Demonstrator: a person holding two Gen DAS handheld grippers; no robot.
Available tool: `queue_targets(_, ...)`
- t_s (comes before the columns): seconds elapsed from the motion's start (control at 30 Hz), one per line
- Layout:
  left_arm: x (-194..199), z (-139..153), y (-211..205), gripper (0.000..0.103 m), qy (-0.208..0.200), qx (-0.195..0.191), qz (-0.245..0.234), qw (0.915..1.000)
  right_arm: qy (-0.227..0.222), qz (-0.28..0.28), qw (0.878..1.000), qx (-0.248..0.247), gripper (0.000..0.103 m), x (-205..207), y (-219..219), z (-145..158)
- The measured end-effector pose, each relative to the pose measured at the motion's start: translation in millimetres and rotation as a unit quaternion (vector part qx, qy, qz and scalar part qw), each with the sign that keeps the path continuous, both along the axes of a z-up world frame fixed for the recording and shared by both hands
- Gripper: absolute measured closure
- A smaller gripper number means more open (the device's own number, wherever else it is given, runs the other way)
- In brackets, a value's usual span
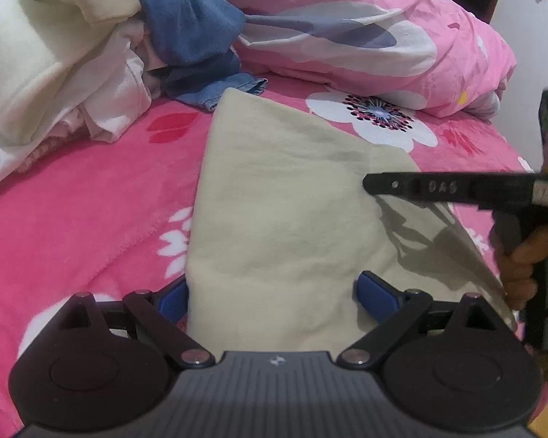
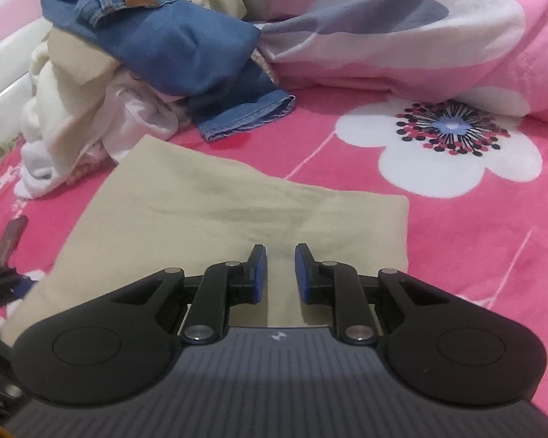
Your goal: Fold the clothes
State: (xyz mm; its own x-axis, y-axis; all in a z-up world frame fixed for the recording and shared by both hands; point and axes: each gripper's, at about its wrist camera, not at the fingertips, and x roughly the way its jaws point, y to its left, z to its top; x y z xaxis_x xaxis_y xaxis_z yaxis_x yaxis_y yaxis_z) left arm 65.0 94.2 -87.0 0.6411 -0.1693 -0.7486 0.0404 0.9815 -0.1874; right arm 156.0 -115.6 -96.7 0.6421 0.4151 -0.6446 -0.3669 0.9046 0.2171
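A beige folded garment [image 1: 274, 219] lies flat on the pink floral bedsheet [image 1: 73, 219]. My left gripper [image 1: 274, 297] is open wide over its near edge, with the cloth lying between the blue pads [image 1: 376, 294] and not pinched. My right gripper [image 1: 369, 184] reaches in from the right above the garment, held by a hand [image 1: 522, 266]. In the right wrist view the right gripper [image 2: 280, 273] hovers over the beige garment [image 2: 237, 200], its jaws a small gap apart with nothing between them. The left gripper [image 2: 3, 288] shows only as dark parts at the left edge.
A heap of unfolded clothes sits at the back left: cream and white pieces [image 1: 54, 54] with blue jeans [image 1: 193, 29] on top. A bunched pink floral quilt [image 1: 365, 36] fills the back right. A white bed frame [image 2: 3, 73] runs along the left.
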Motion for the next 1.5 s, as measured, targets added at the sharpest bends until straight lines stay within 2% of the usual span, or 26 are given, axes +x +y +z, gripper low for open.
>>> queue_targets(0.2,0,0,0,0.006,0.000,0.001,-0.001,1.0000,-0.017,-0.002,1.000,0.015,0.082,2,1,22)
queue_targets(0.33,0,0,-1,0.006,-0.002,0.003,-0.001,1.0000,0.009,-0.005,1.000,0.012,0.081,22,7,3)
queue_targets(0.43,0,-1,-1,0.005,-0.003,0.003,-0.001,1.0000,0.001,-0.010,1.000,0.016,0.081,21,9,-13)
queue_targets(0.53,-2,-1,0,0.005,-0.011,0.007,-0.006,0.9999,-0.007,-0.004,1.000,0.012,0.079,16,10,-4)
queue_targets(0.67,-3,-1,0,0.005,-0.016,0.006,-0.006,0.9998,-0.040,0.040,0.998,0.022,0.077,3,15,20)
queue_targets(0.97,-16,6,4,0.005,-0.037,0.017,0.005,0.9992,-0.018,0.029,0.999,-0.005,0.055,-23,30,5)
queue_targets(1.07,-23,10,7,0.005,-0.046,0.025,0.010,0.9986,-0.034,0.014,0.999,-0.006,0.054,-31,28,-5)
queue_targets(1.2,-37,27,11,0.005,-0.086,0.038,0.020,0.9954,-0.044,-0.015,0.999,-0.002,0.051,-35,24,-1)
queue_targets(1.23,-41,32,13,0.005,-0.101,0.040,0.020,0.9939,-0.047,-0.023,0.999,-0.001,0.047,-36,23,0)
queue_targets(1.3,-43,36,14,0.005,-0.108,0.038,0.022,0.9931,-0.052,-0.038,0.998,0.001,0.030,-38,21,2)
queue_targets(1.33,-43,38,14,0.005,-0.111,0.036,0.024,0.9929,-0.054,-0.045,0.998,0.001,0.011,-39,20,3)
queue_targets(1.37,-44,39,15,0.005,-0.114,0.035,0.025,0.9926,-0.057,-0.053,0.997,0.002,0.003,-40,19,4)
queue_targets(1.5,-39,34,9,0.005,-0.098,0.025,0.020,0.9946,-0.065,-0.062,0.995,-0.036,0.001,-47,28,-8)
